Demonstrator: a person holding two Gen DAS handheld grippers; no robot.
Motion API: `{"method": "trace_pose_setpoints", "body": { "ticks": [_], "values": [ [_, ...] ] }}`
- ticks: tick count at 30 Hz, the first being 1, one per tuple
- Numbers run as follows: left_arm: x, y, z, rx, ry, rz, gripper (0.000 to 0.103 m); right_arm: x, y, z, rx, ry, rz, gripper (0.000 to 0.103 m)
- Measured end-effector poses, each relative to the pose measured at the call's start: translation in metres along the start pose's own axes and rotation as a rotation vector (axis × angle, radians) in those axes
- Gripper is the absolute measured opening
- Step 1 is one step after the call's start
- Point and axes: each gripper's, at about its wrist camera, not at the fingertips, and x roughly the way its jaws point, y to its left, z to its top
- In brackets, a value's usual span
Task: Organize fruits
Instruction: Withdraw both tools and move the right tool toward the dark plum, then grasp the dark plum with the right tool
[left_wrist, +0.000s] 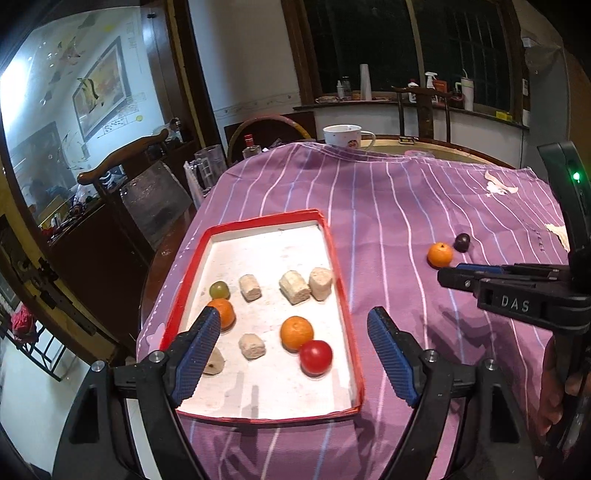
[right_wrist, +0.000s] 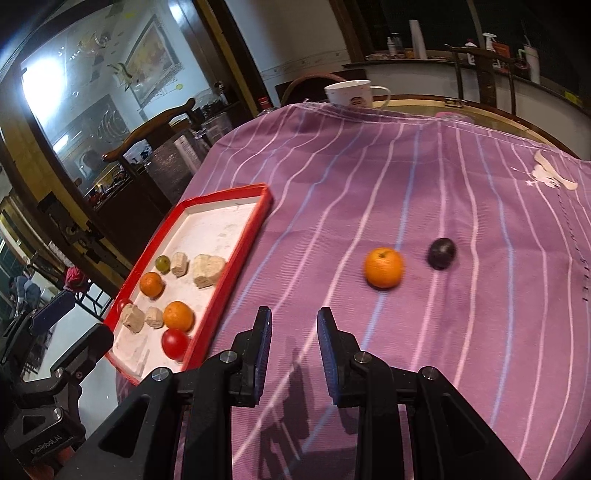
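Fruits are lying in the red tray (left_wrist: 334, 258) beneath the wide-open, empty left hand-held gripper (left_wrist: 293, 332). Right hand-held gripper (right_wrist: 293, 332) is hovering part-open, gripping nothing, near the loose orange (right_wrist: 383, 267).

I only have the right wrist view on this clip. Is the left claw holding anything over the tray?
Observer: No. The left claw is wide open above the red tray, with nothing between its fingers.
Operator: Where does the right claw sit relative to the loose orange?
Observer: In the left wrist view, the right claw points at the loose orange from the side. Its tips stop just short of the fruit and are not around it.
Operator: Is the right gripper's indicator showing?
Observer: Yes, a green light glows on its body.
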Motion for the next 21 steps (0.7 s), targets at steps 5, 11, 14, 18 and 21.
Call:
{"method": "trace_pose_setpoints", "body": {
  "ticks": [5,11,14,18,21],
  "values": [
    [0.002,-0.012,0.0,0.025,0.012,-0.02,0.081,-0.004,-0.022,-0.003,0.044,0.002,-0.01,0.028],
    [0.006,-0.017,0.0,0.033,0.026,-0.025,0.081,-0.003,-0.038,-0.009,0.071,0.011,-0.023,0.028],
    [0.009,-0.018,-0.001,0.032,0.034,-0.028,0.081,-0.002,-0.042,-0.01,0.078,0.015,-0.026,0.028],
    [0.012,-0.021,-0.002,0.035,0.042,-0.029,0.081,-0.001,-0.045,-0.012,0.085,0.019,-0.028,0.028],
    [0.014,-0.02,-0.003,0.037,0.048,-0.032,0.081,0.001,-0.047,-0.014,0.087,0.023,-0.027,0.028]
  ]
}}
